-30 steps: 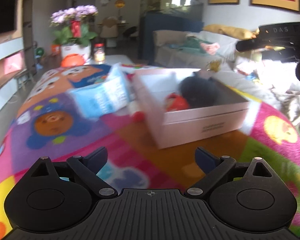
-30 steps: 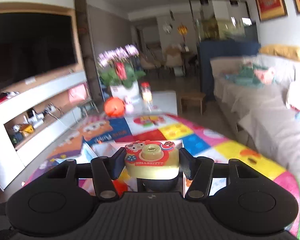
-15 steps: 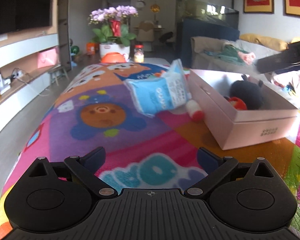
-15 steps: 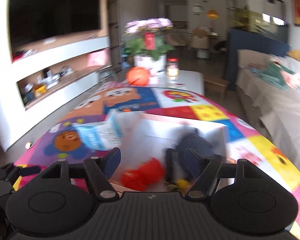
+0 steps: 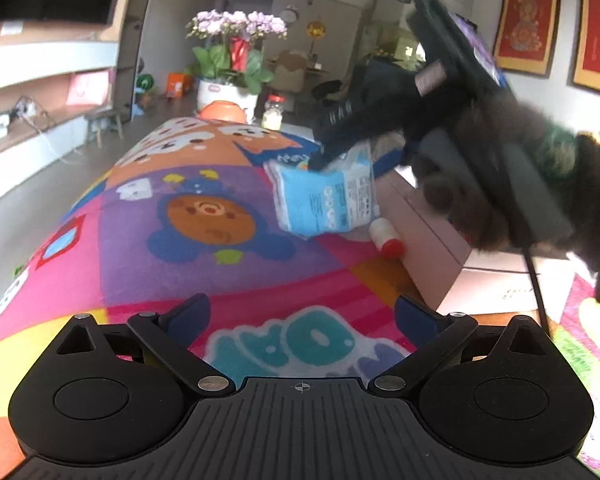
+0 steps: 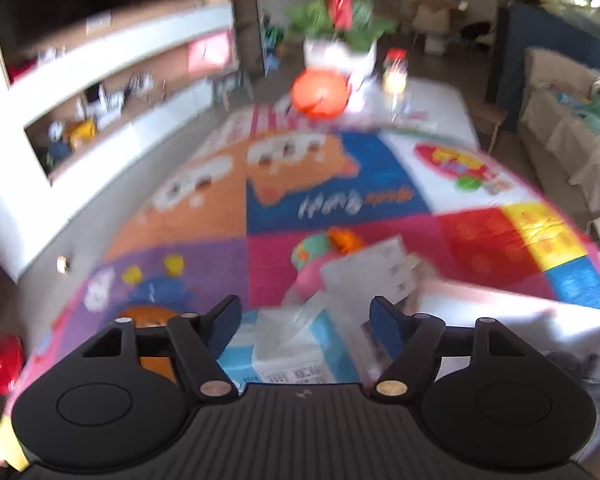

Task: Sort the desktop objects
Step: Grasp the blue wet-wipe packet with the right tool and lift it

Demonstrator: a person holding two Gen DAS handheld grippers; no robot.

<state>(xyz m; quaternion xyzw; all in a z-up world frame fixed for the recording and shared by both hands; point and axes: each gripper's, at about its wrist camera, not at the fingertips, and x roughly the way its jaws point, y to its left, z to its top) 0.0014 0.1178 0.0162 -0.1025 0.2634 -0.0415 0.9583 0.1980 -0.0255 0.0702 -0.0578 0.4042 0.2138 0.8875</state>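
A blue and white tissue pack (image 5: 324, 196) lies on the colourful mat, left of the open pink box (image 5: 440, 240). A small white bottle with a red cap (image 5: 385, 237) lies against the box wall. My right gripper (image 5: 323, 157), held by a hand in a dark fuzzy sleeve, points down at the pack's top. In the blurred right wrist view its jaws are closing, with the tissue pack (image 6: 292, 344) between the fingers and the pads clear of it. My left gripper (image 5: 300, 314) is open and empty, low over the mat near its front edge.
A green and orange toy (image 6: 320, 246) lies on the mat beyond the pack. At the far end stand an orange ball (image 6: 320, 88), a jar (image 6: 394, 68) and a flower pot (image 5: 228, 94). A sofa (image 6: 568, 120) runs along the right and a TV shelf (image 5: 40, 120) along the left.
The right gripper held a yellow toy camera a second ago; now it is empty and has swung left from over the box down to the tissue pack. The left gripper shifted left.
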